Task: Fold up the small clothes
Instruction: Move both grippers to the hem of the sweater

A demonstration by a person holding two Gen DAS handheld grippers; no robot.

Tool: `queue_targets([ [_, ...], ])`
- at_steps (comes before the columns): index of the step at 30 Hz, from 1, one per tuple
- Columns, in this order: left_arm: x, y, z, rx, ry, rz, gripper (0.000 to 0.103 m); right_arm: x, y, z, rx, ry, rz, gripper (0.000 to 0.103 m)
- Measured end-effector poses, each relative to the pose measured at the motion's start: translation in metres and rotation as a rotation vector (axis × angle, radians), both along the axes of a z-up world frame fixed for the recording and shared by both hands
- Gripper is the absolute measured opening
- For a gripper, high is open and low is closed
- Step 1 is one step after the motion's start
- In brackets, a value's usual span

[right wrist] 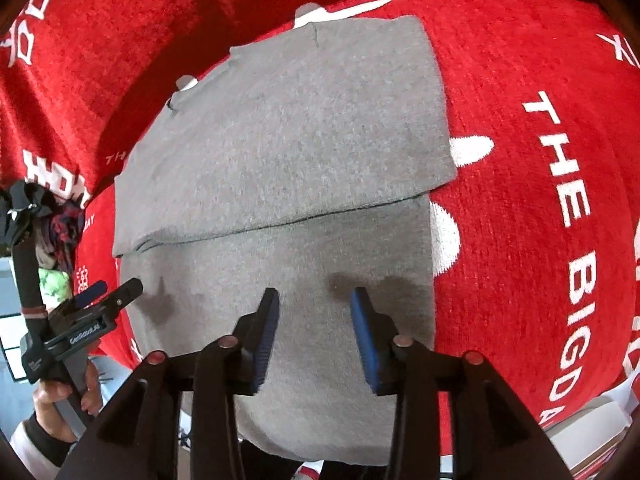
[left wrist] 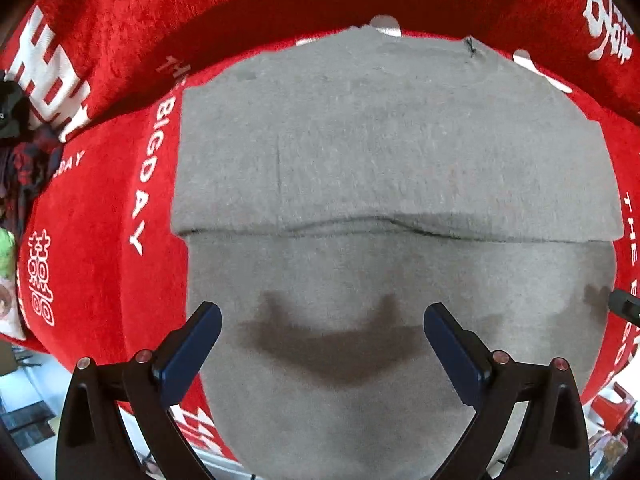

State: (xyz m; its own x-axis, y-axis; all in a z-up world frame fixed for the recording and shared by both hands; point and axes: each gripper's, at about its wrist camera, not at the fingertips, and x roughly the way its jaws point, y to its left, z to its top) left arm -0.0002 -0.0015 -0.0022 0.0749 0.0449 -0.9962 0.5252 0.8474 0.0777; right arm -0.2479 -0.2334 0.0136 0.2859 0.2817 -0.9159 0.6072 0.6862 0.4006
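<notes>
A grey garment lies flat on the red cover, with its far part folded over toward me and the fold's edge running across the middle. It also shows in the right wrist view. My left gripper is open and empty, just above the garment's near part. My right gripper is open and empty above the same near part, right of the left one. The left gripper also shows at the left edge of the right wrist view.
The red cover carries white lettering and patterns. A heap of dark and plaid clothes lies at the far left. The seat's front edge drops to the floor at lower left.
</notes>
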Motion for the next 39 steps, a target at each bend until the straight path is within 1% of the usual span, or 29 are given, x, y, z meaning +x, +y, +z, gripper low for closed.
queue_targets([
  [6, -0.013, 0.01, -0.004, 0.004, 0.023, 0.076, 0.101, -0.008, -0.003, -0.009, 0.052, -0.008, 0.036, 0.048],
  [10, -0.024, 0.024, -0.01, 0.008, 0.041, 0.119, 0.101, -0.012, -0.001, -0.014, 0.065, -0.017, 0.055, 0.048],
  [13, -0.034, 0.037, -0.005, -0.004, 0.042, 0.136, 0.101, -0.016, 0.002, -0.015, 0.1, -0.043, 0.046, 0.048],
  [15, -0.037, 0.047, -0.005, -0.022, 0.056, 0.145, 0.101, -0.018, 0.006, -0.015, 0.123, -0.062, 0.039, 0.048],
  [17, -0.039, 0.062, -0.008, -0.022, 0.074, 0.154, 0.101, -0.021, 0.01, -0.015, 0.139, -0.075, 0.036, 0.049],
  [19, -0.043, 0.08, -0.011, -0.045, 0.092, 0.164, 0.101, -0.024, 0.017, -0.017, 0.154, -0.082, 0.034, 0.049],
  [24, -0.054, 0.125, -0.014, -0.078, 0.1, 0.19, 0.101, -0.049, 0.038, -0.021, 0.17, -0.074, 0.03, 0.049],
  [28, -0.076, 0.164, -0.02, -0.15, 0.156, 0.201, 0.101, -0.079, 0.058, -0.027, 0.189, -0.052, 0.039, 0.049],
  [32, -0.1, 0.19, -0.032, -0.176, 0.199, 0.177, 0.101, -0.116, 0.081, -0.042, 0.205, -0.006, 0.075, 0.049],
  [35, -0.119, 0.2, -0.048, -0.188, 0.243, 0.172, 0.101, -0.139, 0.094, -0.058, 0.212, 0.038, 0.092, 0.049],
  [36, -0.125, 0.203, -0.054, -0.197, 0.263, 0.178, 0.101, -0.148, 0.099, -0.066, 0.2, 0.061, 0.096, 0.049],
  [37, -0.129, 0.204, -0.058, -0.208, 0.278, 0.185, 0.101, -0.154, 0.102, -0.071, 0.192, 0.074, 0.095, 0.049],
  [38, -0.143, 0.198, -0.058, -0.216, 0.286, 0.19, 0.101, -0.16, 0.104, -0.077, 0.184, 0.086, 0.093, 0.049],
  [39, -0.145, 0.197, -0.061, -0.224, 0.292, 0.19, 0.101, -0.165, 0.107, -0.084, 0.178, 0.097, 0.088, 0.049],
])
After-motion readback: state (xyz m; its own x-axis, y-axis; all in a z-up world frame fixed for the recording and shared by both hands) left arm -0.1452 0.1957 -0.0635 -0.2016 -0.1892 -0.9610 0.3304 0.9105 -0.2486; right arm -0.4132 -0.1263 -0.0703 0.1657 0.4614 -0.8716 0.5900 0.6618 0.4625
